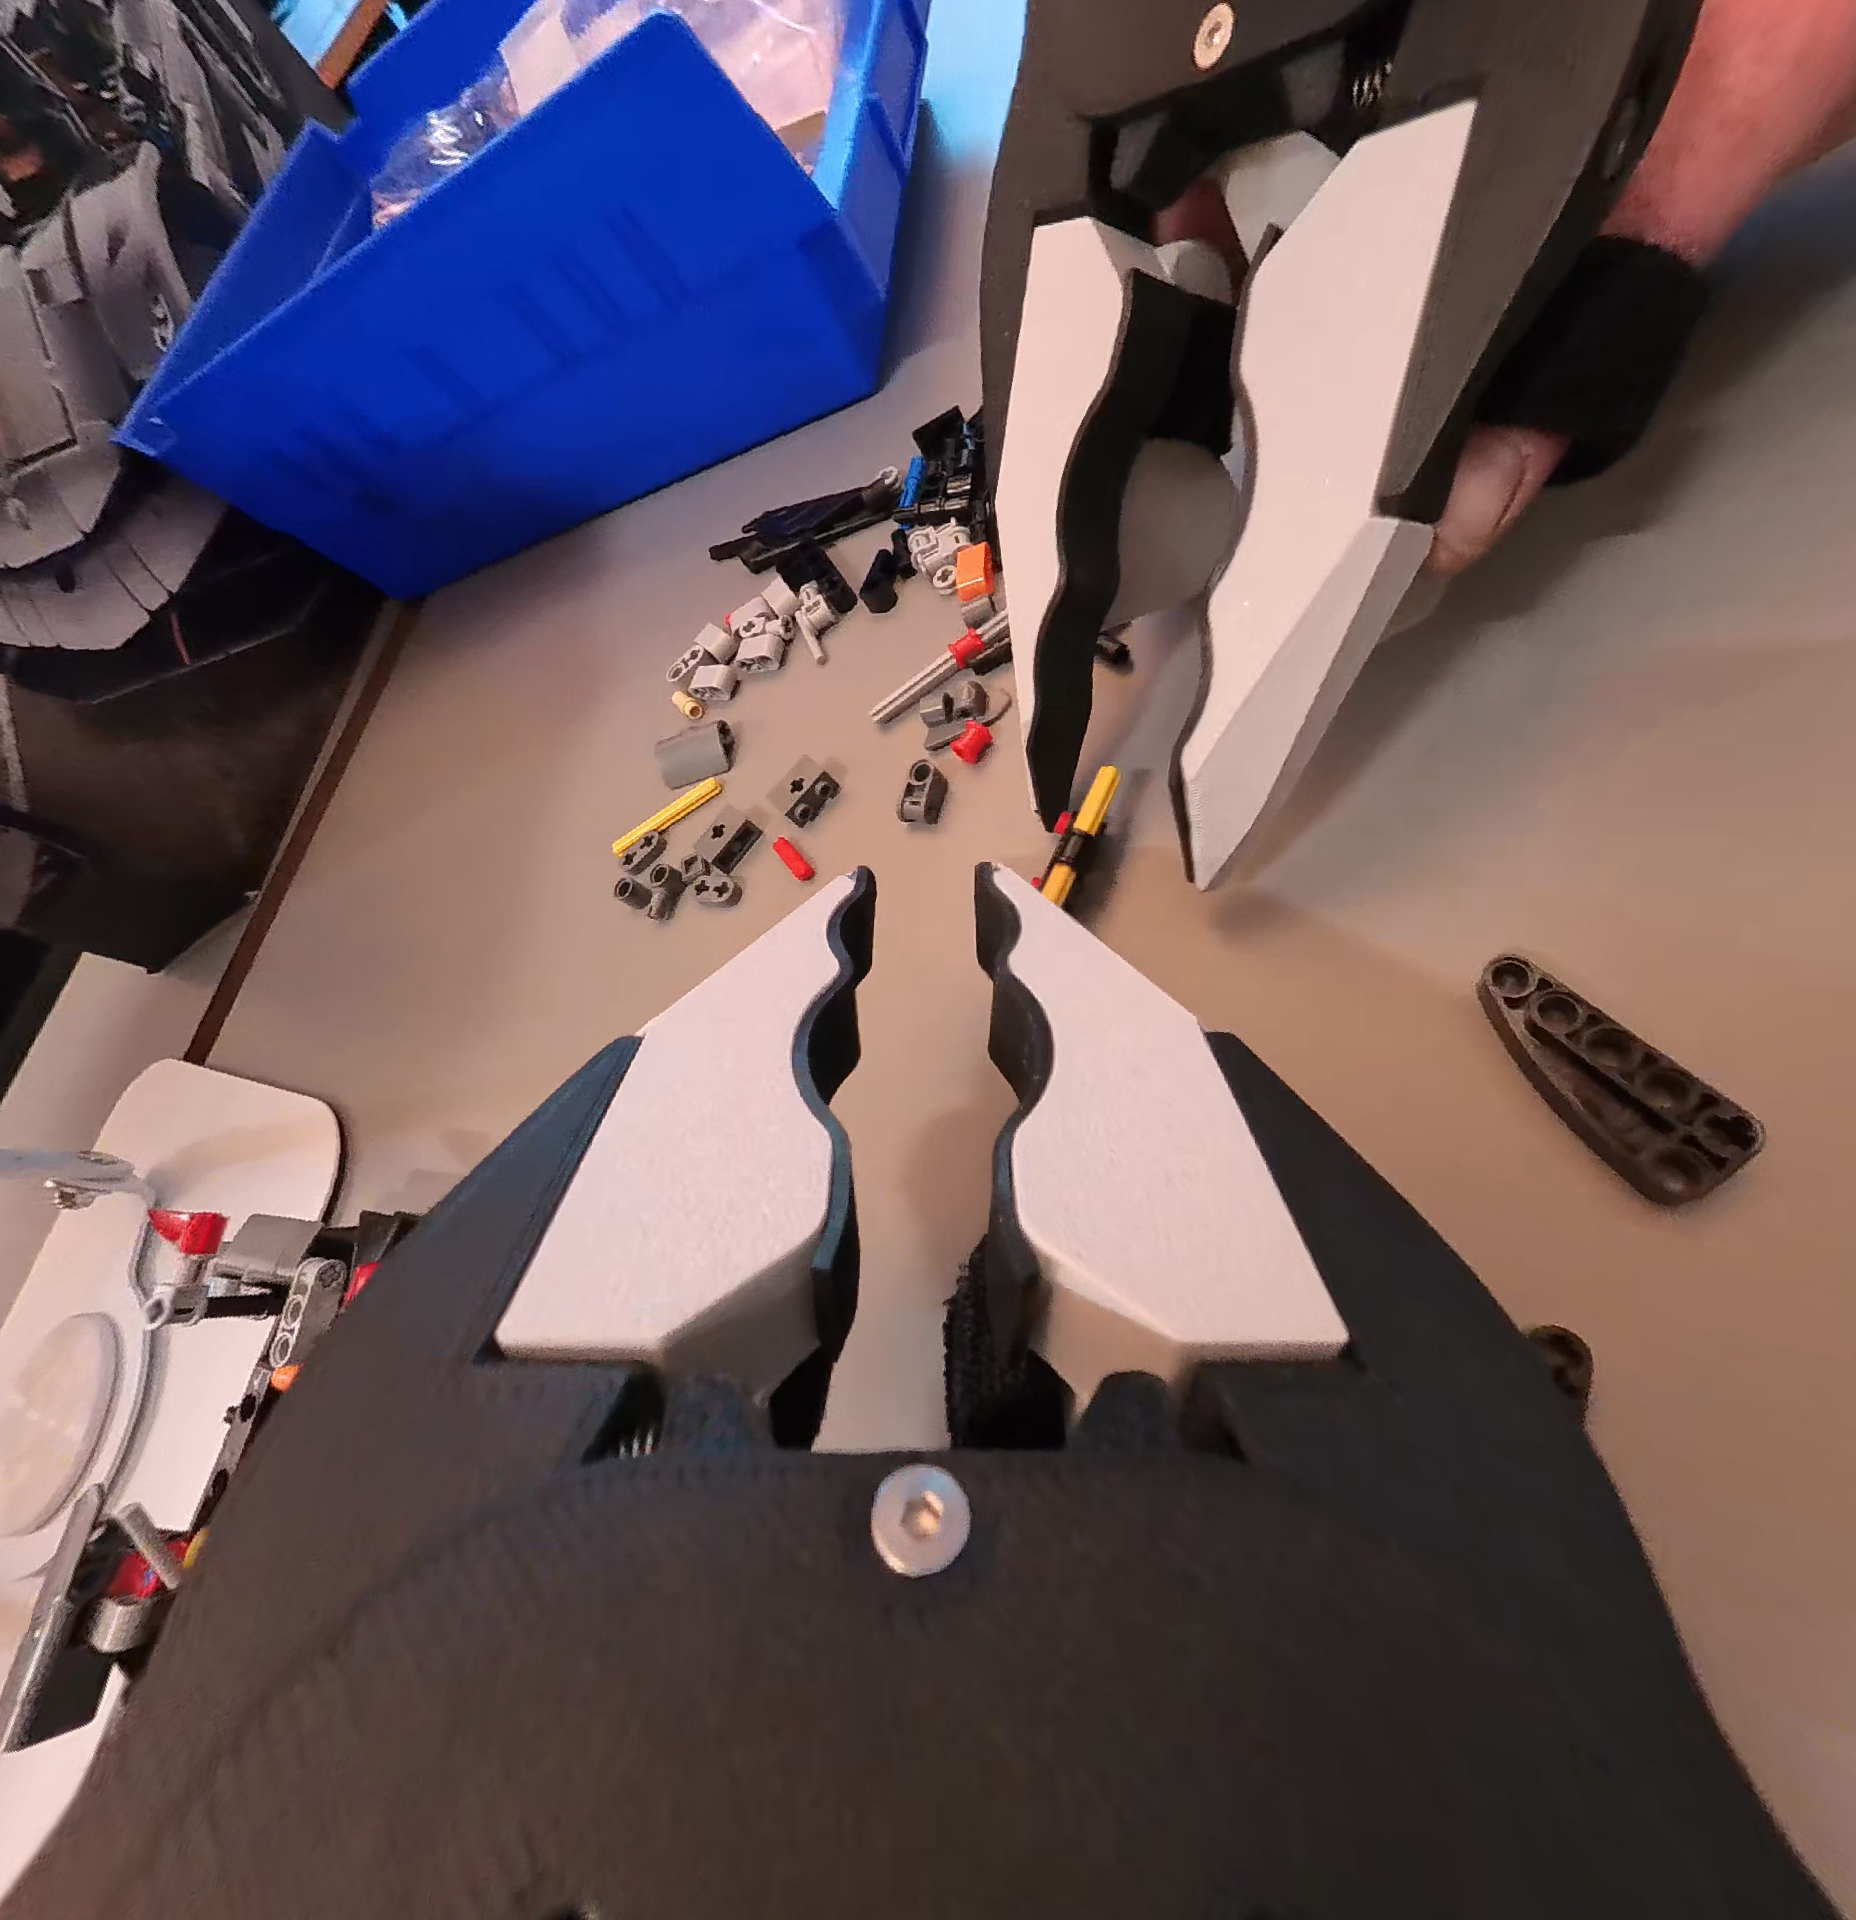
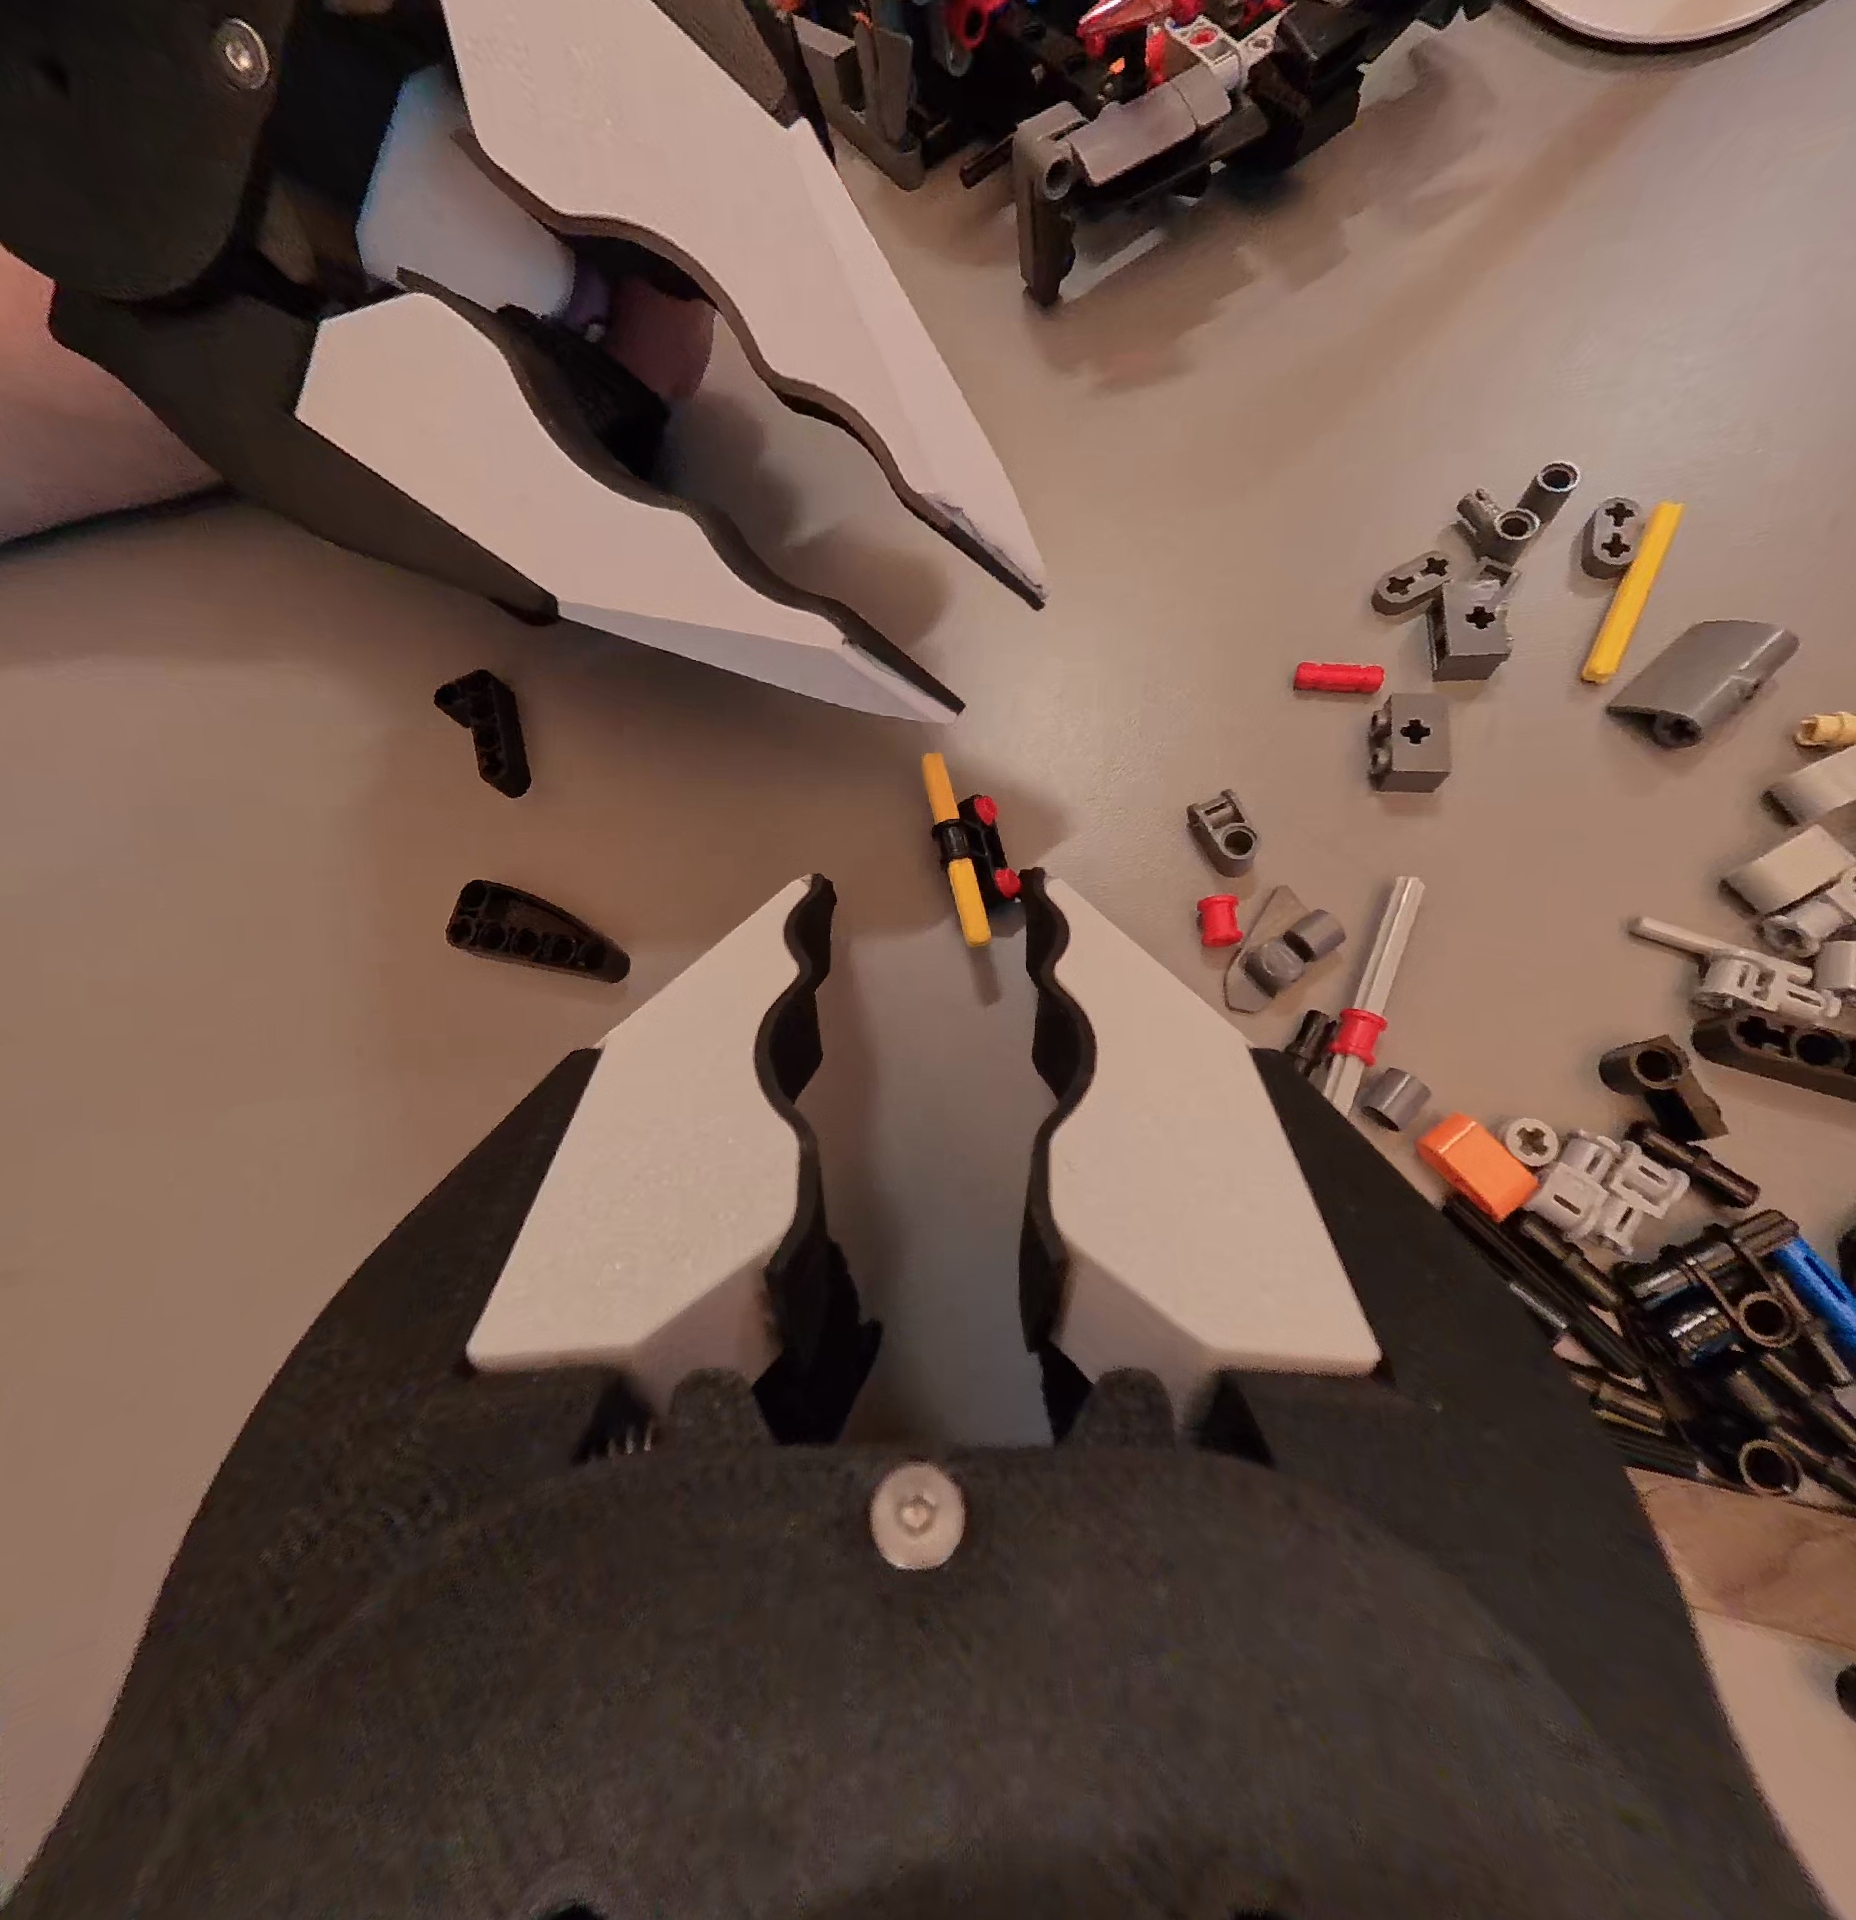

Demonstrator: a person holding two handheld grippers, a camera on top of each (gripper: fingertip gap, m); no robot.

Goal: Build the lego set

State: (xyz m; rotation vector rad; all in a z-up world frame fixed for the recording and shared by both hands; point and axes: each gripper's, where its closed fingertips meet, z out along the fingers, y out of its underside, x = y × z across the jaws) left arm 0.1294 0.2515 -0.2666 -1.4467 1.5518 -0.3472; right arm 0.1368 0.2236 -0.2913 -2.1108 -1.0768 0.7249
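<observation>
**Both jaws open around a small yellow axle piece**

The left gripper (image 1: 924, 883) has its jaws parted with nothing between them. The right gripper (image 2: 929, 894) also stands open and empty. The small yellow axle assembly (image 2: 963, 847), with black and red parts on it, lies on the desk (image 2: 280, 1091) just ahead of the right jaws, touching or almost touching one tip. Loose lego pieces (image 2: 1475, 623) lie to the right of them. No readable writing shows. A blue bin (image 1: 550, 312) stands far ahead of the left jaws.
</observation>
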